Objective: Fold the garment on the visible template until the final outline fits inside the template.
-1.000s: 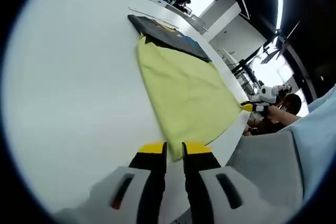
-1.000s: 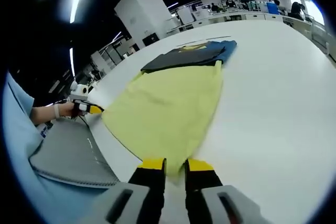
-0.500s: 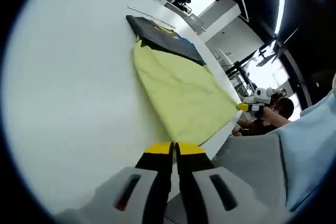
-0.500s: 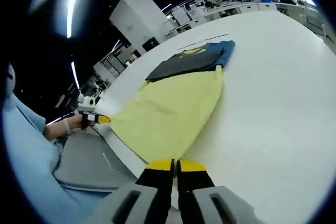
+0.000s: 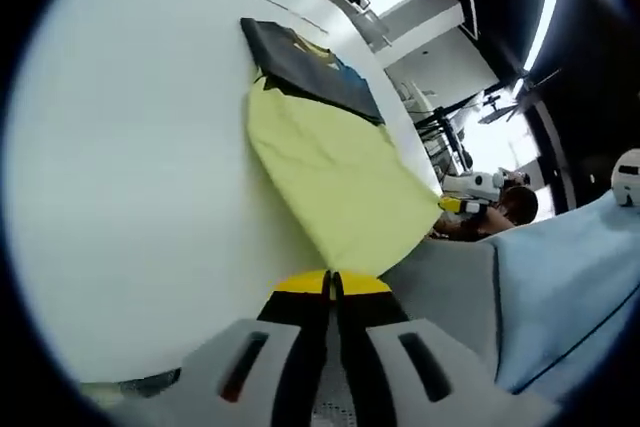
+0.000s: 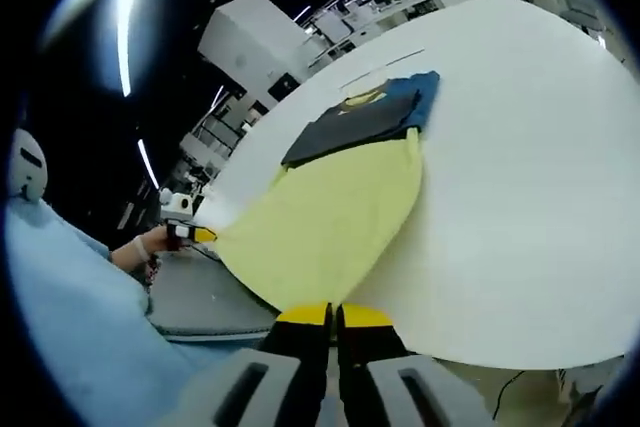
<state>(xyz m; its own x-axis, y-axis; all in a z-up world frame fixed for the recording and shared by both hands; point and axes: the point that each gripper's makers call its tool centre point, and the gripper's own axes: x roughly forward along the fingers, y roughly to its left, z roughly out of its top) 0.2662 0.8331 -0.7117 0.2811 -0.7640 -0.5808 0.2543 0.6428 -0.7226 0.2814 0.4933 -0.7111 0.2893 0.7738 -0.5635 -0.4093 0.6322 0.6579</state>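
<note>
— What stage is this?

— Both near corners of the yellow garment [image 5: 335,187] look pinched: the left gripper [image 5: 331,283] and right gripper [image 6: 333,314] each have their jaws closed on the hem at the tabletop [image 5: 130,167] edge. I'd say the fold is only starting.

— And next?

— Probably lifting both corners together and carrying them toward the far end, kept level.

— How does the cloth look?

— Spread flat and smooth, its far end against a dark folded garment [image 6: 362,117]. I can't make out any template.

L tool [image 5: 331,284] jaws closed on yellow garment [image 5: 330,182] corner.
</note>
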